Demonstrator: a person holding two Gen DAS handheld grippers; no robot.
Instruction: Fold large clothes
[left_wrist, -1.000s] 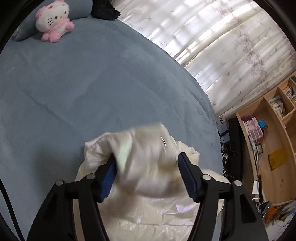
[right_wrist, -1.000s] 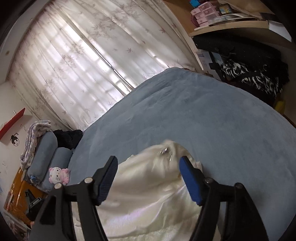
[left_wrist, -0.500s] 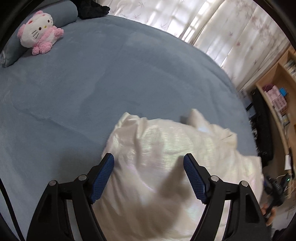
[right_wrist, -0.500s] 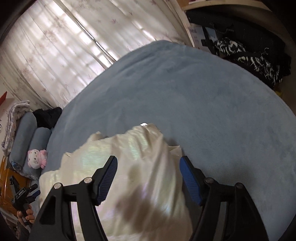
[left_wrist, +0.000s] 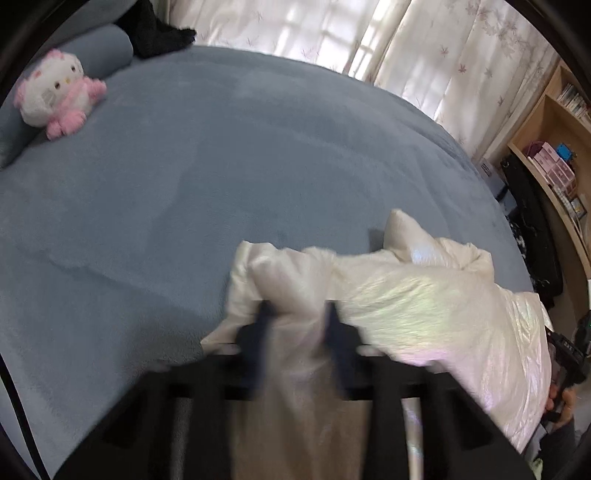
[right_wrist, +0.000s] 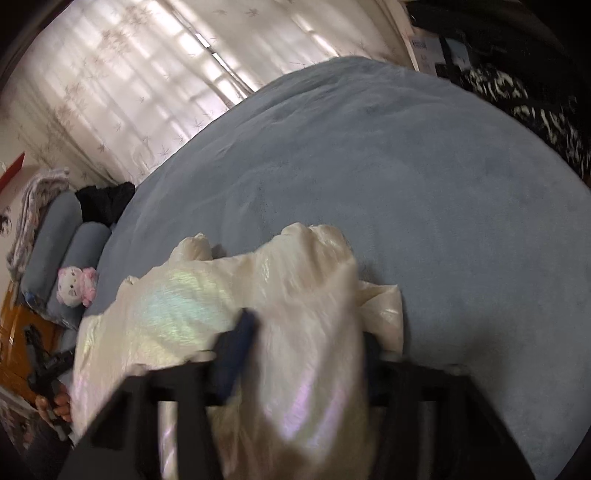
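Observation:
A shiny cream puffer jacket (left_wrist: 424, 291) lies bunched on the blue bed (left_wrist: 258, 155). In the left wrist view my left gripper (left_wrist: 297, 325) is closed in on a fold of the jacket at its left end; the frame is blurred by motion. In the right wrist view the jacket (right_wrist: 177, 306) fills the lower middle, and my right gripper (right_wrist: 306, 343) has its jaws narrowed around a thick bunch of the fabric at the jacket's right end. The right finger is mostly hidden by cloth.
A pink and white plush cat (left_wrist: 55, 92) sits by blue bolster pillows (right_wrist: 51, 240) and a black garment (left_wrist: 159, 29) at the head of the bed. Curtains (right_wrist: 129, 74) line the far side. Wooden shelves (left_wrist: 554, 155) and dark bags (right_wrist: 524, 85) stand beside the bed.
Both grippers were wide open over the jacket; now both have closed in on bunches of its fabric. The jacket has spread out across the bed.

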